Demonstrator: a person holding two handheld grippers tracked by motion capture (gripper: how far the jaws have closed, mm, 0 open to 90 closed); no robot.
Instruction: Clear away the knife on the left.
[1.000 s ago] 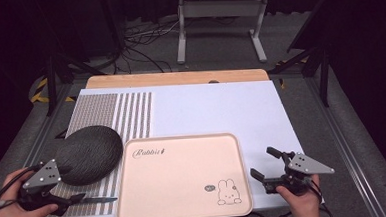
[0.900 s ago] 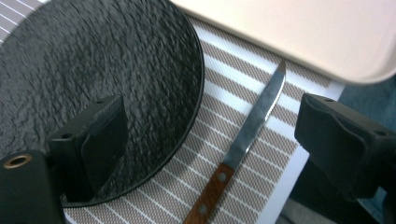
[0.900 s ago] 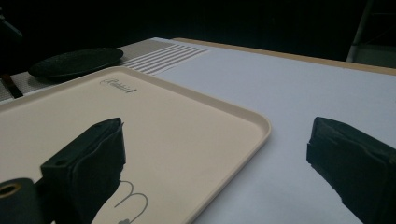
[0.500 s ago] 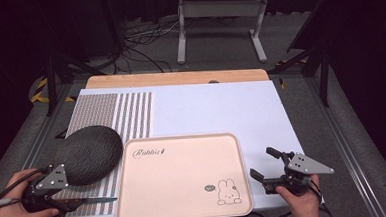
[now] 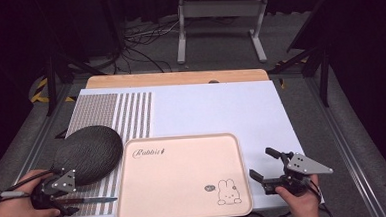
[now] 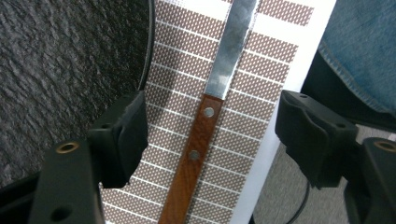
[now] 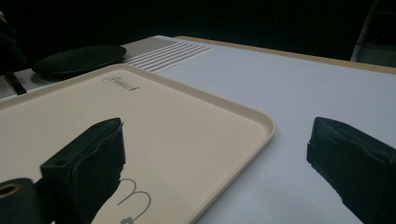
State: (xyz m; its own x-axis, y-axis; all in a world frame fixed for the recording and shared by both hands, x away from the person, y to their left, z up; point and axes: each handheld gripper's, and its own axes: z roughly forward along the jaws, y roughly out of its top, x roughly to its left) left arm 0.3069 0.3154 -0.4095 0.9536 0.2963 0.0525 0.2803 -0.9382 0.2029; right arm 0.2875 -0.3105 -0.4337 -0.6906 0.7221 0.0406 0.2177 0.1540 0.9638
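Note:
A knife (image 6: 217,88) with a brown wooden handle and a steel blade lies on the striped mat (image 5: 131,111) at the table's front left, also seen as the knife (image 5: 88,200) from above. My left gripper (image 6: 210,126) straddles the handle; its jaws have just been closing, but a gap remains on both sides, so it is open. From above, the left gripper (image 5: 65,201) sits just left of the pink rabbit tray (image 5: 184,174). My right gripper (image 5: 262,163) is open beside the tray's right edge, and the right gripper (image 7: 217,154) has nothing between its fingers.
A dark round textured pad (image 5: 88,153) lies behind the left gripper, touching the tray's left corner. The pink tray (image 7: 140,116) holds nothing. White table surface (image 5: 221,107) stretches behind it. A person's jeans (image 6: 364,46) show past the table's front edge.
The left gripper has shifted a little to the right, over the knife's handle. The right gripper has stayed put.

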